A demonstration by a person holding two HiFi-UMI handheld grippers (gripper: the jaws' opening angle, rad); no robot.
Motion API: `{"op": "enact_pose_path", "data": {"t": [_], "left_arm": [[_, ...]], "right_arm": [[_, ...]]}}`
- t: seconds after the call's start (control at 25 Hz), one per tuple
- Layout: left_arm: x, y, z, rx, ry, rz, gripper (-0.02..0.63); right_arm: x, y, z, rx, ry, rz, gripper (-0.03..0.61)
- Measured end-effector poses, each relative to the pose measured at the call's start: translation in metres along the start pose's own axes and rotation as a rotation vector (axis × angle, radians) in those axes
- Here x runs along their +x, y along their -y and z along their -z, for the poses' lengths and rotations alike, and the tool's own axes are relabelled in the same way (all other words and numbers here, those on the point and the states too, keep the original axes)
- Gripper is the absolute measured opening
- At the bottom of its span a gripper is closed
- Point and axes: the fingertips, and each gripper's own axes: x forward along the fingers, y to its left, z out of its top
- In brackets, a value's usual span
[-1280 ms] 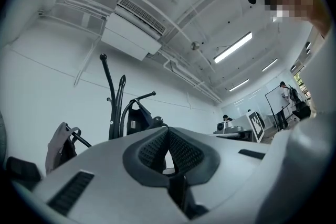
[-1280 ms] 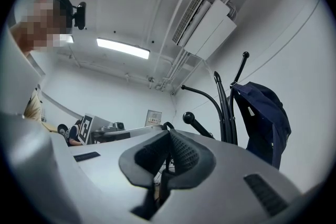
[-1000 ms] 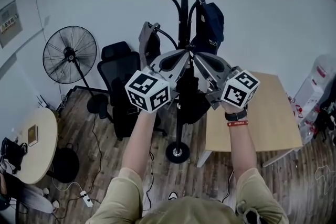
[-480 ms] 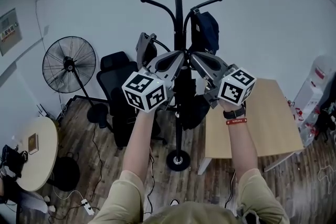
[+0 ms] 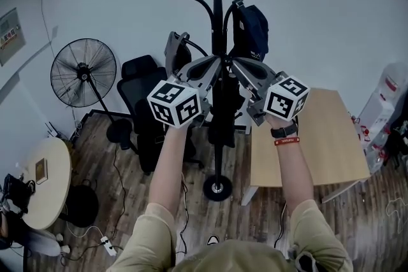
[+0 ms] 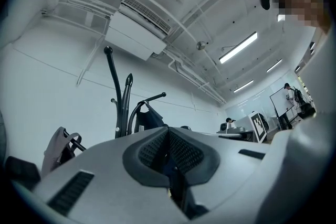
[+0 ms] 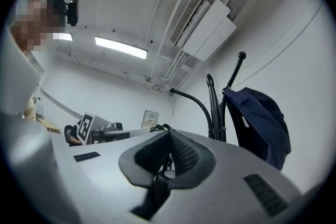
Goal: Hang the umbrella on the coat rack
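Note:
The black coat rack (image 5: 217, 22) stands straight ahead, with curved hooks near its top. Both grippers are raised against its pole, tips almost touching. My left gripper (image 5: 215, 64) is shut with dark fabric of the umbrella (image 5: 223, 119) between its pads. The right gripper (image 5: 237, 64) is shut on a thin loop that looks like the umbrella's strap (image 7: 164, 128). The dark folded umbrella hangs below the jaws, in front of the pole. In the left gripper view the rack (image 6: 116, 97) rises just behind the jaws; in the right gripper view its pole (image 7: 212, 107) does too.
A navy bag (image 5: 252, 32) hangs on the upper right hook, a grey bag (image 5: 176, 51) on a lower left hook. A standing fan (image 5: 84, 73) and black office chair (image 5: 141, 92) are left of the rack. A wooden table (image 5: 319, 143) is at the right, a round table (image 5: 48, 181) at the far left.
Both grippers have stayed together at the pole and risen slightly. The umbrella below them now hangs narrower and closer to the pole.

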Motion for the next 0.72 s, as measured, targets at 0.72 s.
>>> {"op": "enact_pose_path", "data": {"t": [0.72], "left_arm": [[0.013,-0.029,0.068,-0.087,-0.053,-0.029,0.023]], "right_arm": [[0.011,0.036,0.068,0.108,-0.052,0.039,0.018]]}}
